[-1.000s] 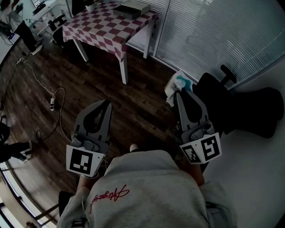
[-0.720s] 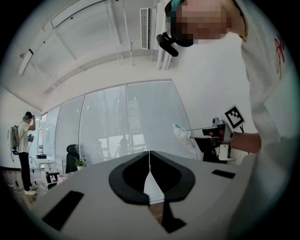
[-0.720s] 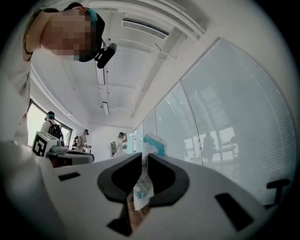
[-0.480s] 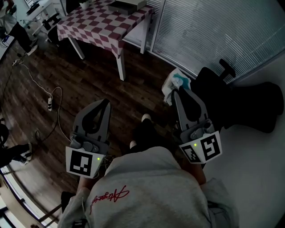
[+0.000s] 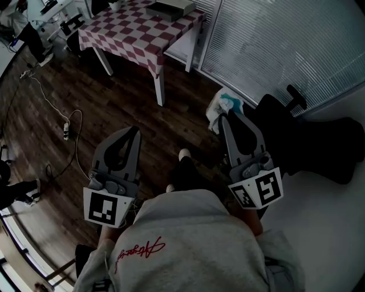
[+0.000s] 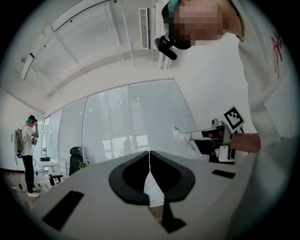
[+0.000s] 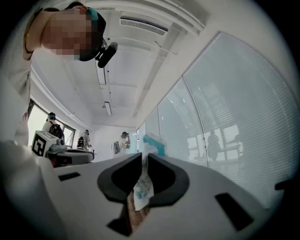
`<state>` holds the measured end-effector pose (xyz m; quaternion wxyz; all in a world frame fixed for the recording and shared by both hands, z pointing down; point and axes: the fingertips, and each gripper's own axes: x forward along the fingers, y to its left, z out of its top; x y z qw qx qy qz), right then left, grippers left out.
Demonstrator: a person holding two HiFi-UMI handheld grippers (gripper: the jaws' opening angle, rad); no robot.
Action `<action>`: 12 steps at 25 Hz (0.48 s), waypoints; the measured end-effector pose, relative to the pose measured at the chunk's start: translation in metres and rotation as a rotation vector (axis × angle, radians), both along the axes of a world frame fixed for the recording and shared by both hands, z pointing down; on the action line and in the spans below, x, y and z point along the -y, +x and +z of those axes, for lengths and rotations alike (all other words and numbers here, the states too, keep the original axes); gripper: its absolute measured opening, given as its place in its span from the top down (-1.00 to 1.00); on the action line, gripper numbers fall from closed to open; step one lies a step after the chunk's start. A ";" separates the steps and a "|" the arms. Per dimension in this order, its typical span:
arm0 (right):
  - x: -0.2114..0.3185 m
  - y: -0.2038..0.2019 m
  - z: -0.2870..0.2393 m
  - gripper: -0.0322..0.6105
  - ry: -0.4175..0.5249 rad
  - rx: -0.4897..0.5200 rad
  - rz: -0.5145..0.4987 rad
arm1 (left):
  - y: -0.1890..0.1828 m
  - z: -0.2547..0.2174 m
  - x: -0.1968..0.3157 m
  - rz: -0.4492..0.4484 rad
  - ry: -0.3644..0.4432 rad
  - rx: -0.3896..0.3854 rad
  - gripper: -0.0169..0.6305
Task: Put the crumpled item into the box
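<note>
Crumpled item [image 5: 223,108]: a white wrapper with teal print, pinched in the right claw [image 5: 230,121]. In the head view it sits at about 2 o'clock from the person's lap, in the air above the dark wooden floor [image 5: 114,102] and just beside a black chair [image 5: 308,137]. The right gripper view shows both jaws closed on the wrapper, with a bunch standing past the tips and a loose flap hanging down between them.

Left claw [image 5: 131,134]: at about 10 o'clock, jaws pressed together with nothing between them.

Box [image 5: 170,8]: flat and grey, lying at 12 o'clock on the checkered surface [image 5: 131,34], well apart from both claws. A cable [image 5: 68,122] trails over the floor towards 9 o'clock.

Handling: the wrapper looks very light, thin and soft. It should fold under a pinch rather than resist, and is unlikely to be damaged. The risk is a slick skin that slides out when only an edge or the hanging flap is held. The better hold is across the bunched middle, where several layers stack, and that appears to be where the jaws bite. So light a thing may also cling to a jaw or drift on release, so opening low inside the box seems wise.
</note>
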<state>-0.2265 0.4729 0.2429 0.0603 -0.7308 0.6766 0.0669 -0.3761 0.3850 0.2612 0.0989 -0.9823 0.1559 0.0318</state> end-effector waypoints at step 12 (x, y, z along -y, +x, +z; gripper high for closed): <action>0.061 0.050 -0.007 0.75 -0.002 0.001 -0.030 | 0.046 -0.008 0.055 -0.031 0.003 -0.001 0.89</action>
